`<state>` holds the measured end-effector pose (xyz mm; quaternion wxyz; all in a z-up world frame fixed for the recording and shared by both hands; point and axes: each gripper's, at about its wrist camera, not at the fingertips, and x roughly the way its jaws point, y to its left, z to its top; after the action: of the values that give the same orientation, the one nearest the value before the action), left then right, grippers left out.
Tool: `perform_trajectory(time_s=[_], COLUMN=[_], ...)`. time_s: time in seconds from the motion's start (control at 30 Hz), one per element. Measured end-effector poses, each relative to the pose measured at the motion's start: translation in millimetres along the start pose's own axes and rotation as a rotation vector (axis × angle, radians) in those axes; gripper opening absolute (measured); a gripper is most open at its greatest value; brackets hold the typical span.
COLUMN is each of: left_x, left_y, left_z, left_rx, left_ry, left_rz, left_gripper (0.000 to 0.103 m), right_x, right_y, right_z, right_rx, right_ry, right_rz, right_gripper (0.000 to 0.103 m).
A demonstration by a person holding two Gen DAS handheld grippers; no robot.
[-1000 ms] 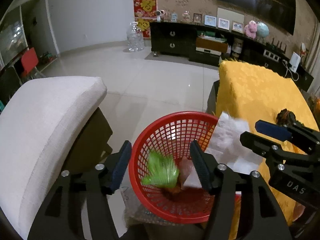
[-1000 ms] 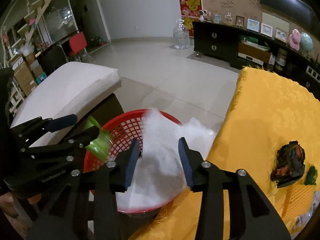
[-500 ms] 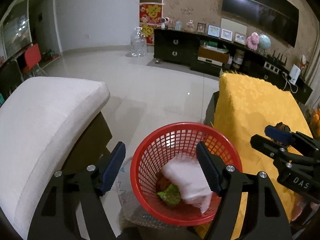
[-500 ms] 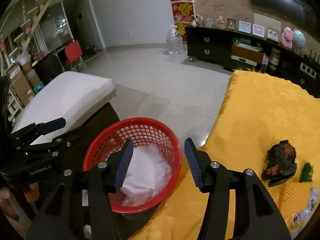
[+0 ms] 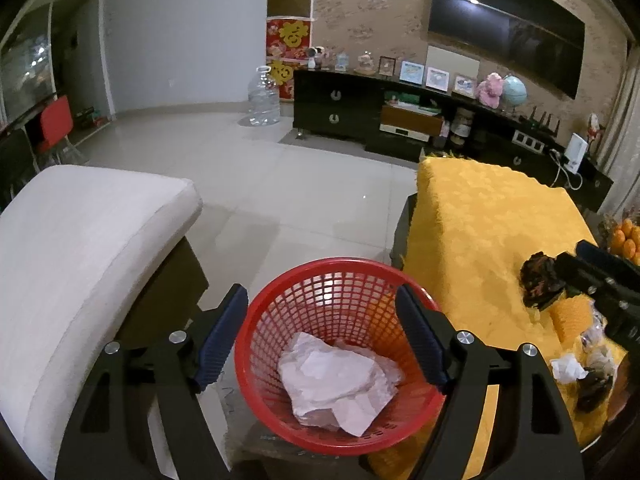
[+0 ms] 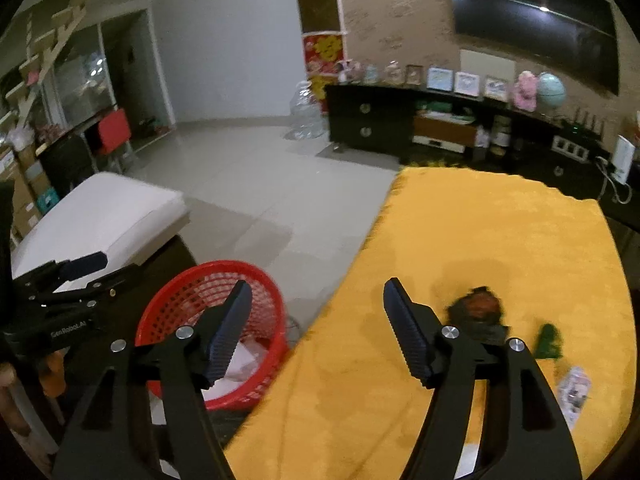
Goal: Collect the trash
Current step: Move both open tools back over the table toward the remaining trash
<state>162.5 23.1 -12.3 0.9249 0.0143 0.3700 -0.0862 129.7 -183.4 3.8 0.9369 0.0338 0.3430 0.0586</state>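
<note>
Lying in the red basket (image 5: 340, 364), the crumpled white paper (image 5: 340, 380) is collected. Both the left claw (image 5: 320, 340) and right claw (image 6: 316, 328) are opening, empty. Dark trash (image 6: 478, 312), a green scrap (image 6: 548, 340) and a wrapper (image 6: 574, 388) remain on the yellow surface (image 6: 500, 232).

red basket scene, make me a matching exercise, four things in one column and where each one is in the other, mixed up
Things:
1. white crumpled paper
2. dark crumpled wrapper
3. red basket
4. clear water jug

Places:
A. far on the floor, left of the black cabinet
B. on the yellow cloth
C. inside the basket
D. between the white cushion and the yellow cloth

Pairs: 1-C, 2-B, 3-D, 4-A
</note>
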Motion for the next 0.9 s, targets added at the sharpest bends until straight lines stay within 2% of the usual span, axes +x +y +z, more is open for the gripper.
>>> perform_trajectory(time_s=[0.5,0.9], left_x=[-4.2,-1.9], left_y=[-38.3,-96.1], left_z=[1.1,-3.5], left_rx=[0.057,0.145], left_ry=[-0.018,-0.017], left_rz=[-0.061,-0.134], left_gripper=[0.077,0.078], right_x=[-51.6,-73.6], right_y=[-79.8,-136.7], right_z=[-23.7,-48.9], right_rx=[0.176,0.3], right_ry=[-0.049,-0.041], right_rz=[-0.153,-0.263], right_gripper=[0.071,0.072])
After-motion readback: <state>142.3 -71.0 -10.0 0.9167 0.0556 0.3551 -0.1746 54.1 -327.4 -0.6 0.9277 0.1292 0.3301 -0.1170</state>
